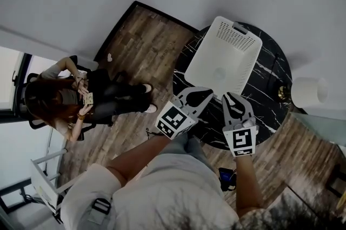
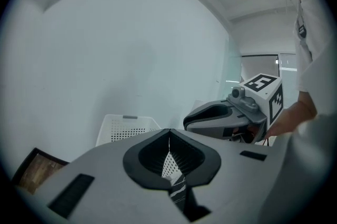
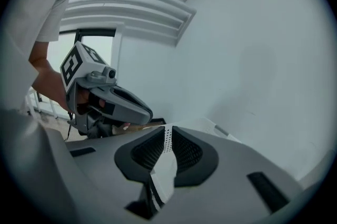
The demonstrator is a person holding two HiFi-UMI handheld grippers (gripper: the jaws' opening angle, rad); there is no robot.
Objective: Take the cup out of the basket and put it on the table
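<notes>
A white perforated basket [image 1: 224, 56] stands on the round black marble table [image 1: 270, 83]. On its floor shows a faint round white shape, probably the cup [image 1: 219, 73]. My left gripper [image 1: 207, 94] and right gripper [image 1: 229, 97] hover side by side over the table's near edge, just short of the basket. Both are shut with nothing between the jaws. In the left gripper view the basket [image 2: 128, 126] lies beyond my shut left gripper [image 2: 169, 131], with the right gripper [image 2: 227, 118] alongside. In the right gripper view a basket [image 3: 213, 125] corner peeks over my shut right gripper [image 3: 168, 127].
A white cylinder on a gold base [image 1: 307, 90] stands at the table's right edge. A person [image 1: 70, 96] sits on a chair at the left, on the wooden floor [image 1: 140, 45]. White walls stand behind the table.
</notes>
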